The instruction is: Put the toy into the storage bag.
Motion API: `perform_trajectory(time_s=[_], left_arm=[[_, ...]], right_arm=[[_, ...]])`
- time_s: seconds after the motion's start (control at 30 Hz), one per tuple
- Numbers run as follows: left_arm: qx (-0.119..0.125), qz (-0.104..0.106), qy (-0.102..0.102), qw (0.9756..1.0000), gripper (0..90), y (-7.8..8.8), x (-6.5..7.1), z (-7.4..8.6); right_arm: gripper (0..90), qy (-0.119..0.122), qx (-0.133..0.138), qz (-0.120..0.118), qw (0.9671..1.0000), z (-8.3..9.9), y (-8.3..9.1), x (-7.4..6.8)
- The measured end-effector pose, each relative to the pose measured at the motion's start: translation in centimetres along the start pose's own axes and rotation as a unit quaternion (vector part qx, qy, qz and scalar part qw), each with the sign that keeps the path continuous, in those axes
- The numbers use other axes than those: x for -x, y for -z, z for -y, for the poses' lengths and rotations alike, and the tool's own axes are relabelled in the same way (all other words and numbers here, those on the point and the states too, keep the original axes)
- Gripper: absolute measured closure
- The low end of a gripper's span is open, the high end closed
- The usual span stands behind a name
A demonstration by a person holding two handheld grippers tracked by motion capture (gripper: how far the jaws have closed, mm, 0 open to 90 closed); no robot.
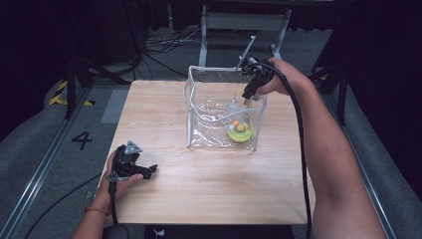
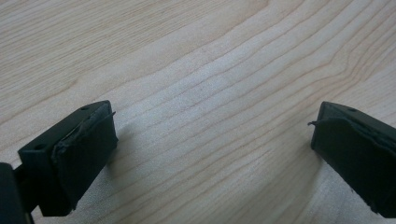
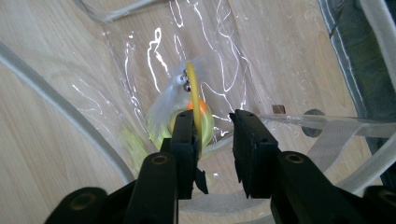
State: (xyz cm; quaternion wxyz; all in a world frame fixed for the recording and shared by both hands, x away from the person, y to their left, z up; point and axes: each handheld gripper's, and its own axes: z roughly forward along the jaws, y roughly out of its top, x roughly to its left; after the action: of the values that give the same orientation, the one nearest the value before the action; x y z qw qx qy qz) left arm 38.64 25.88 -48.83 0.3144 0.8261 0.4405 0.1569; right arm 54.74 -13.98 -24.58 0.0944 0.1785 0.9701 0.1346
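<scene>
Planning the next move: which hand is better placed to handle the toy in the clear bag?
Right. The right gripper hangs over the clear bag mouth, fingers apart beside a yellow ring above the yellow toy. The left gripper rests open on the table, far off.

Glare on the clear bag (image 3: 154,51) blurs the yellow toy (image 3: 198,123) beyond the right gripper (image 3: 212,135); its left jaw hides the toy's lower edge, contact impossible to tell.

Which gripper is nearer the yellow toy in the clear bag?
Right. The right gripper hangs over the clear bag, jaws slightly apart just above the yellow toy. The left gripper rests open on the table near the front left edge, well away.
</scene>
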Motion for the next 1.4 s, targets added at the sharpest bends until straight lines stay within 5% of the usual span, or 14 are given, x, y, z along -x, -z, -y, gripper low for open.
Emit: perform_trajectory(time_s=[0.17,0.7,1.4], left_arm=[[0.0,0.0,0.0,1.0,0.5,0.0,0.0,0.0],[0.0,0.0,0.001,1.0,0.6,0.0,0.0,0.0],[0.0,0.0,0.001,1.0,0.6,0.0,0.0,0.0]], right_arm=[[61.5,-0.017,0.013,0.015,0.9997,0.6,0.3,0.1],[52.0,-0.018,0.06,0.039,0.9973,2.1,2.2,-1.1],[33.8,-0.033,0.097,0.075,0.9919,7.3,4.3,-4.1]])
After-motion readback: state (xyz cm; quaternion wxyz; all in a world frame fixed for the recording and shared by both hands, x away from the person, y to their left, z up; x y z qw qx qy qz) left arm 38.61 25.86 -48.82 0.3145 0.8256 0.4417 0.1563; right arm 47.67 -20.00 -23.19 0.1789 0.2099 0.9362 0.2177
